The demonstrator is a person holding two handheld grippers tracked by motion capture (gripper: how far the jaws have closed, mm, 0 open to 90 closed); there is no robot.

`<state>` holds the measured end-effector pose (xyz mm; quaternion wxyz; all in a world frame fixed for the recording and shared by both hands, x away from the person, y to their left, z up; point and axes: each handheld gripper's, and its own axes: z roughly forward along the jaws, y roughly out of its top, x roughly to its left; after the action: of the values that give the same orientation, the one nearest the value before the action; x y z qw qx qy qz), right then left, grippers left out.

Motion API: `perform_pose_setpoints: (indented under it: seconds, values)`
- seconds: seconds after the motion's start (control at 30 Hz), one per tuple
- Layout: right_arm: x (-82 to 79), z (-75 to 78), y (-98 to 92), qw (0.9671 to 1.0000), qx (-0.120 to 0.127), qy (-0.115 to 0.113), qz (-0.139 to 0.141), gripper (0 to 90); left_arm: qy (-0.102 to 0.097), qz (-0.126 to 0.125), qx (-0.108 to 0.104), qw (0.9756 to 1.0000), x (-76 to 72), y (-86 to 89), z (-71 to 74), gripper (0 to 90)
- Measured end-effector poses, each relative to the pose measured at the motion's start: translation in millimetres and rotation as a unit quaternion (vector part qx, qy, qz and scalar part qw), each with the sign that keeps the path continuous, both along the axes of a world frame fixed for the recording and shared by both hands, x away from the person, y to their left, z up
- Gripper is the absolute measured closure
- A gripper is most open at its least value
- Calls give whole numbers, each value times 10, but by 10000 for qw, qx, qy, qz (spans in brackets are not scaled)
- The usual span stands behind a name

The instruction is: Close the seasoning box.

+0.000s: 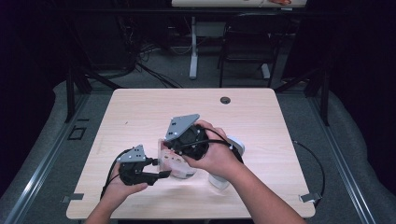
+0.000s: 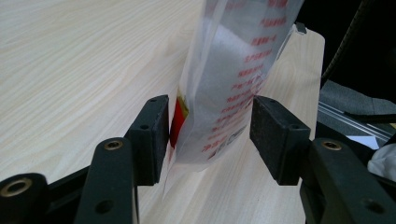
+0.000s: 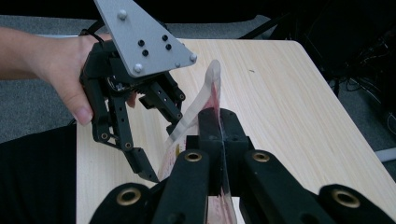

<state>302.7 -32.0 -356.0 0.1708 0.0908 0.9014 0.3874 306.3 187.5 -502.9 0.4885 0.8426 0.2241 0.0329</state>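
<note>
Your right gripper point(image 3: 219, 140) has its 2 jaws pressed together on the edge of a clear plastic bag point(image 3: 205, 93) — the film runs up out of the closed pads toward 12 o'clock in the right gripper view, with red print showing low down.

Your left gripper point(image 2: 210, 135) stands wide. In the left gripper view the bag point(image 2: 233, 84) hangs between the 2 pads; the left pad sits right against the film beside a red and yellow patch, while the right pad looks just clear of it. Whether either pad presses, you cannot tell from here — call it a loose bracket, not a grip.

In the high view the bag point(image 1: 175, 161) sits at the table's point(image 1: 140, 107) near centre, between your 2 hands: the left gripper point(image 1: 163, 173) comes at it from 8 o'clock, the right gripper point(image 1: 175, 148) from 1 o'clock. A white object point(image 1: 236, 144) lies on the table under your right wrist, at about 4 o'clock from the bag. A dark grommet hole point(image 1: 225, 100) sits near the table's far edge, at 12 o'clock
</note>
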Motion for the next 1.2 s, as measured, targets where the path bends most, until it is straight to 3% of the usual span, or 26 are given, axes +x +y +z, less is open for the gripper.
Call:
perform_pose_setpoints:
  seconds: [0.6, 0.83, 1.2]
  values:
    - [-55, 79, -11, 10000, 18, -69, 59, 900, -37, -152, 207, 9997, 5, -130, -100, 423]
    - [-77, 100, -6, 9999, 33, -107, 78, 900, 31, -194, 170, 9997, 18, -143, -146, 417]
    - [-101, 92, 9, 9998, 70, -131, 99, 900, 109, -213, 226, 9995, 23, -147, -179, 464]
